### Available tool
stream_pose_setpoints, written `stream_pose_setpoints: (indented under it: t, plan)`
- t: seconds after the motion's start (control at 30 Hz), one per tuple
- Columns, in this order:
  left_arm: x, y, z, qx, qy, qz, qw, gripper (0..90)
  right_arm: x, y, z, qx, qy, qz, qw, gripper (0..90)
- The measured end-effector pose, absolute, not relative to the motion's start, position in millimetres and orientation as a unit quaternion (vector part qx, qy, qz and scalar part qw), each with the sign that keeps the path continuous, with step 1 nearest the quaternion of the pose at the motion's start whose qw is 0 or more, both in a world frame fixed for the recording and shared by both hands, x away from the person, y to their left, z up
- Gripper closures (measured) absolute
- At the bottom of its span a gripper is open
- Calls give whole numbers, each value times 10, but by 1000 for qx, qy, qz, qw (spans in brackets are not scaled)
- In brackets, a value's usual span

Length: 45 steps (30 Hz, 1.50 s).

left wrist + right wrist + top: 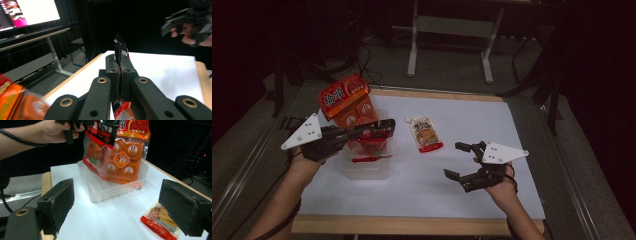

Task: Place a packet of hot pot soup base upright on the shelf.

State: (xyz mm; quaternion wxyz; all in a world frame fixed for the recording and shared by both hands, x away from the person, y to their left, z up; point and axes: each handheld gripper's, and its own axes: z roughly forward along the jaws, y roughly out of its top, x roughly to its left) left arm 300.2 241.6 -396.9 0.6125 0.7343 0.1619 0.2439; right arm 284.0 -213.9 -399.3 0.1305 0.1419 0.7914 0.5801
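Left tongs (382,131) clamped a red snack packet (373,145) above the clear bin (367,167), apparently mid-placement, lowering and release likely next; right tongs (457,160) gaped wide, empty, over the tabletop (422,190).

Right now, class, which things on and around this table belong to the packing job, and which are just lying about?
In the job:
- left gripper, shut on a red-and-black snack packet
- clear plastic bin
- large orange bag of sachets standing in the bin
- small red-edged pouch on the white sheet
- right gripper, open

Lying about:
- grey-legged desk
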Motion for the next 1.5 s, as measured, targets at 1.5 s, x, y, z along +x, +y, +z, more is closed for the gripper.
stream_pose_setpoints:
  t: [1.5]
  plan:
    - [3208,2643,-4694,743,202,227,597,870,2872,-2150,-4073,150,792,582,107,136]
